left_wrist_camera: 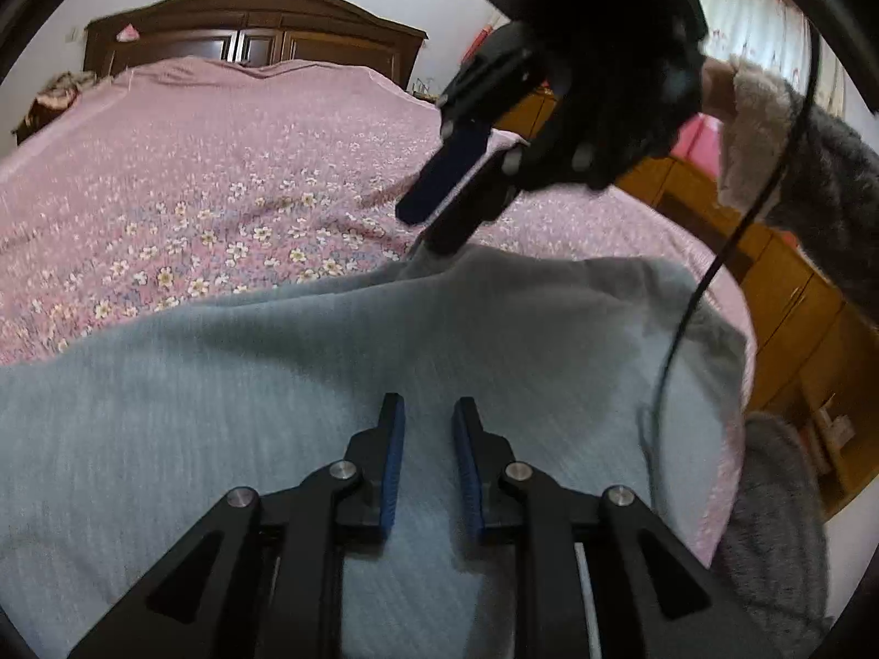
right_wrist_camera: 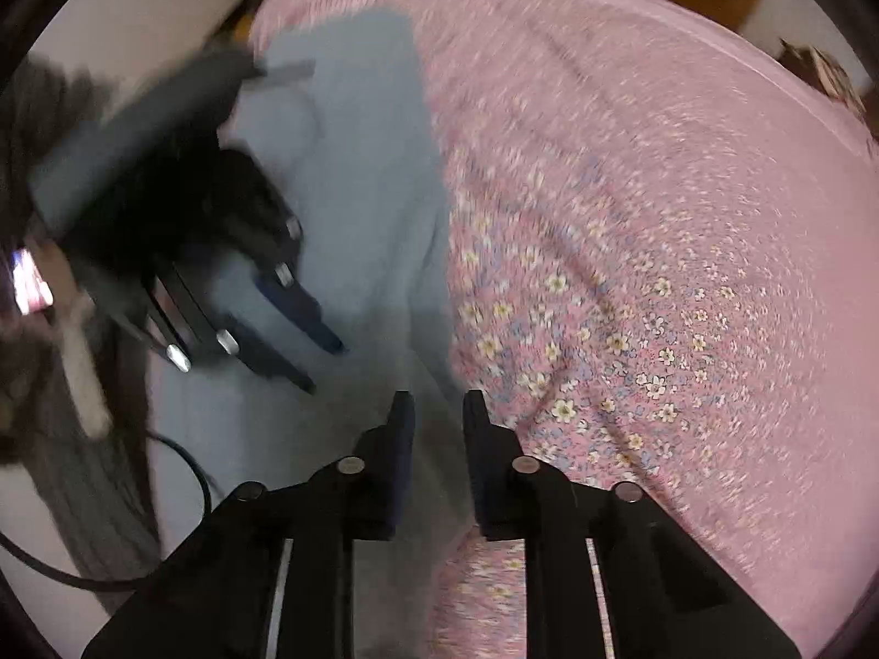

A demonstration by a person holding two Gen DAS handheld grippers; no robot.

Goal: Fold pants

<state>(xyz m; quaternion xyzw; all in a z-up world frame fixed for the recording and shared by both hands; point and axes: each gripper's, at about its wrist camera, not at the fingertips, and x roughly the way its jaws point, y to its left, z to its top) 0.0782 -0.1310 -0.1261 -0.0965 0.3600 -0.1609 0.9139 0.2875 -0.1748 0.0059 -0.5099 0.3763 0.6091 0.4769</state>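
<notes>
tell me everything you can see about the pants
The pants are pale blue-grey, of a soft, finely ribbed fabric. They lie spread over the pink flowered bedspread near the bed's edge, mostly flat with a few soft creases. The left gripper hovers open above the middle. The right gripper meets the far edge, where the cloth peaks slightly; whether it grips is unclear. Waistband and legs cannot be told apart.

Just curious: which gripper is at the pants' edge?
The right gripper: its tips meet the pants' far edge by the bedspread; the left gripper hovers mid-fabric.
</notes>
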